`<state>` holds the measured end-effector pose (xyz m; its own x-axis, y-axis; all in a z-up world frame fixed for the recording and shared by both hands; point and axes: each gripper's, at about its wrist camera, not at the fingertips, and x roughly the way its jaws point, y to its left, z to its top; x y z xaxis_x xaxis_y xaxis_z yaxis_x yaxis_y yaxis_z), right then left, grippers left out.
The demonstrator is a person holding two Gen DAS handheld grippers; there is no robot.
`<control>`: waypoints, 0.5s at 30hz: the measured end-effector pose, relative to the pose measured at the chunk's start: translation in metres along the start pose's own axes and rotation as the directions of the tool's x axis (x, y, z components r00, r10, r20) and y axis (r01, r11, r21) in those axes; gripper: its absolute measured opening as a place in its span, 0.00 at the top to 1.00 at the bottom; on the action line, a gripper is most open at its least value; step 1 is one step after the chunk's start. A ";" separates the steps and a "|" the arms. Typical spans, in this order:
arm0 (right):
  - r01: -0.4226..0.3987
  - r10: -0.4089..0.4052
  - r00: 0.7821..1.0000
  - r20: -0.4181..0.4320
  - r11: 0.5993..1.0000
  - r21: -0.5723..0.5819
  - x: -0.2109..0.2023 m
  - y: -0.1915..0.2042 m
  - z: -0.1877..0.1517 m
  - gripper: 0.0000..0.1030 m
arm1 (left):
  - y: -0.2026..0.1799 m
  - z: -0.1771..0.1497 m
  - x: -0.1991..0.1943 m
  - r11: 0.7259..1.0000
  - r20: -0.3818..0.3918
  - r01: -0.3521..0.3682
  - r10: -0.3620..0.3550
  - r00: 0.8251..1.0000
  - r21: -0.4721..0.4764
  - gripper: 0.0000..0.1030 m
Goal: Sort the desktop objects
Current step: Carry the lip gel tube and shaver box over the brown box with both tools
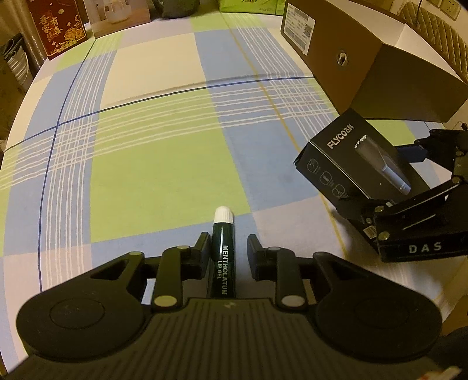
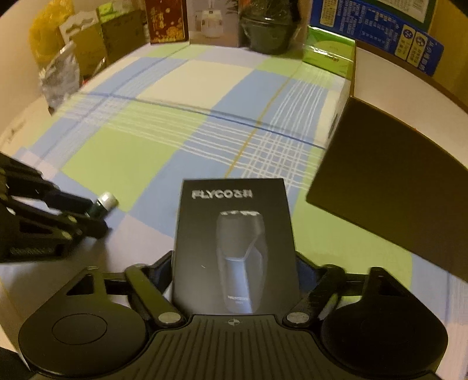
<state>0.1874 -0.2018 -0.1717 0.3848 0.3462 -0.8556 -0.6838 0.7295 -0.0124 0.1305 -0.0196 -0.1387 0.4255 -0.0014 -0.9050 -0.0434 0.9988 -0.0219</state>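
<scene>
A dark green Mentholatum lip gel tube (image 1: 223, 257) with a white cap lies on the checked cloth between the fingers of my left gripper (image 1: 228, 244). It rests against the left finger (image 1: 204, 244), with a gap to the other, so the jaws stand open. In the right wrist view the tube's cap (image 2: 107, 200) pokes out beyond that gripper (image 2: 96, 216). My right gripper (image 2: 234, 258) is shut on the sides of a black FLYCO shaver box (image 2: 234, 233). In the left wrist view the box (image 1: 351, 163) is tilted above the cloth.
A large dark box (image 1: 380, 64), open with a pale inside (image 2: 380, 76), stands at the right. Along the back are a red gift box (image 1: 58, 29), a white product box (image 1: 117, 14), a dark pot (image 2: 266, 29), a green packet (image 2: 327, 55) and a blue carton (image 2: 380, 26). Bags (image 2: 58, 73) crowd the left edge.
</scene>
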 end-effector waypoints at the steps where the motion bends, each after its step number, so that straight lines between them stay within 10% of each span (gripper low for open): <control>1: -0.002 0.002 1.000 0.003 1.000 -0.007 0.000 0.000 -0.001 0.26 | -0.001 0.000 0.000 1.000 0.001 -0.004 0.004 1.000 0.000 0.79; 15: -0.051 0.049 0.998 0.034 0.996 0.074 -0.035 -0.026 -0.019 0.26 | 0.003 -0.009 -0.013 1.000 0.035 -0.009 0.010 0.999 -0.019 0.88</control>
<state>0.1801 -0.2440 -0.1509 0.3718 0.4015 -0.8370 -0.6549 0.7524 0.0700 0.1169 -0.0170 -0.1312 0.4567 0.0102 -0.8896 -0.0645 0.9977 -0.0217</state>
